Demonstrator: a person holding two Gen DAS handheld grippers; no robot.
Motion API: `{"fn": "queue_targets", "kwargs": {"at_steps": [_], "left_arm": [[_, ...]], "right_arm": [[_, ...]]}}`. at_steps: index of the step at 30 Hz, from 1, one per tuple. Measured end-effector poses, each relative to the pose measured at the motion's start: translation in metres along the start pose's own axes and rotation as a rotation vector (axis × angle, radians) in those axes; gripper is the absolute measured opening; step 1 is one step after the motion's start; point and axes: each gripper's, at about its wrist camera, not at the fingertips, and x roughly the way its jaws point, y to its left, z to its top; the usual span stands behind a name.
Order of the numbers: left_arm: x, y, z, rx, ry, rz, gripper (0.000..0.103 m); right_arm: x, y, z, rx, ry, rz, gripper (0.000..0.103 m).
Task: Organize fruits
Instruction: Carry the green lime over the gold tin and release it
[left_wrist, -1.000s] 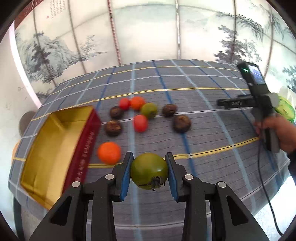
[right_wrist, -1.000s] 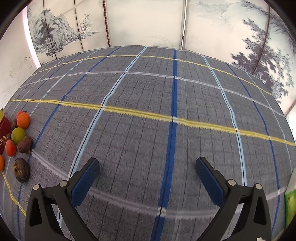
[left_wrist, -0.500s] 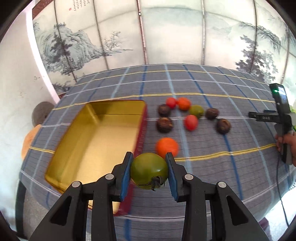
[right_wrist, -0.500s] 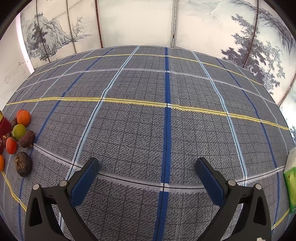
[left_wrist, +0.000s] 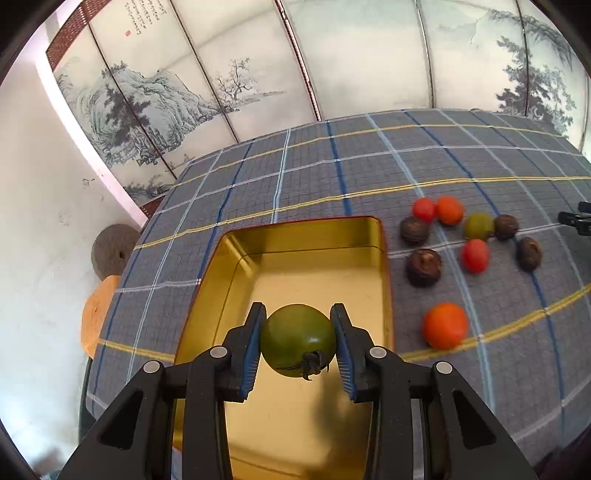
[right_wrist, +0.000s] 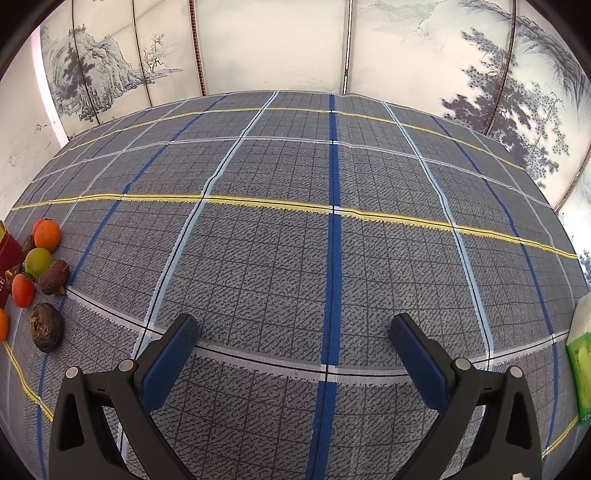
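Observation:
My left gripper (left_wrist: 298, 341) is shut on a green tomato (left_wrist: 297, 339) and holds it above the inside of the gold tin box (left_wrist: 306, 273) with red outer walls. Right of the box on the cloth lie an orange fruit (left_wrist: 445, 325), red tomatoes (left_wrist: 475, 255), a smaller green fruit (left_wrist: 478, 226) and several dark brown fruits (left_wrist: 423, 267). My right gripper (right_wrist: 293, 345) is open and empty above bare cloth. The fruit group shows at the left edge of the right wrist view (right_wrist: 40, 258).
The table carries a grey plaid cloth (right_wrist: 332, 221). A painted folding screen (left_wrist: 258, 66) stands behind it. A green packet (right_wrist: 580, 369) lies at the right edge. An orange stool (left_wrist: 98, 314) and a grey round thing (left_wrist: 114, 251) sit left of the table.
My left gripper has swung left with the green tomato, from over the cloth beside the fruits to above the gold box. The right gripper has barely moved and stays open.

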Motion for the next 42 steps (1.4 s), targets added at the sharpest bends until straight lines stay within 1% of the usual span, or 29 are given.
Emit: {"fn": "queue_targets", "kwargs": {"at_steps": [2,8,17,24,32,34,35,38,39,40,41,42], "left_arm": [[0.012,0.004,0.007,0.017,0.013,0.018,0.038],[0.041,0.009,0.021,0.047,0.052,0.033,0.038],[0.081,0.018,0.042,0.068,0.101,0.061,0.039],[0.106,0.027,0.046,0.069,0.131,0.085,0.039],[0.123,0.034,0.045,0.057,0.158,0.094,0.039],[0.125,0.035,0.046,0.061,0.154,0.107,0.04],[0.126,0.036,0.045,0.06,0.154,0.11,0.043],[0.127,0.037,0.046,0.057,0.151,0.116,0.058],[0.125,0.038,0.047,0.053,0.142,0.12,0.059],[0.121,0.039,0.047,0.045,0.131,0.115,0.059],[0.116,0.041,0.046,0.032,0.121,0.105,0.06],[0.109,0.045,0.046,0.004,0.103,0.08,0.062]], "right_arm": [[0.0,0.0,0.0,0.0,0.0,0.0,0.103],[0.0,0.0,0.0,0.0,0.0,0.0,0.103],[0.0,0.0,0.0,0.0,0.0,0.0,0.103],[0.0,0.0,0.0,0.001,0.0,-0.001,0.103],[-0.001,0.0,-0.001,0.02,0.0,-0.012,0.103],[-0.001,0.0,-0.001,0.022,0.0,-0.014,0.103],[-0.001,-0.001,-0.001,0.022,0.0,-0.014,0.103],[-0.002,-0.001,-0.002,0.033,-0.001,-0.021,0.103],[-0.006,-0.003,-0.003,0.044,-0.01,-0.037,0.103],[-0.016,-0.005,-0.006,0.059,-0.058,-0.046,0.103],[-0.031,-0.005,-0.011,0.078,-0.123,-0.028,0.103],[-0.045,-0.004,-0.015,0.096,-0.173,0.01,0.103]]}}
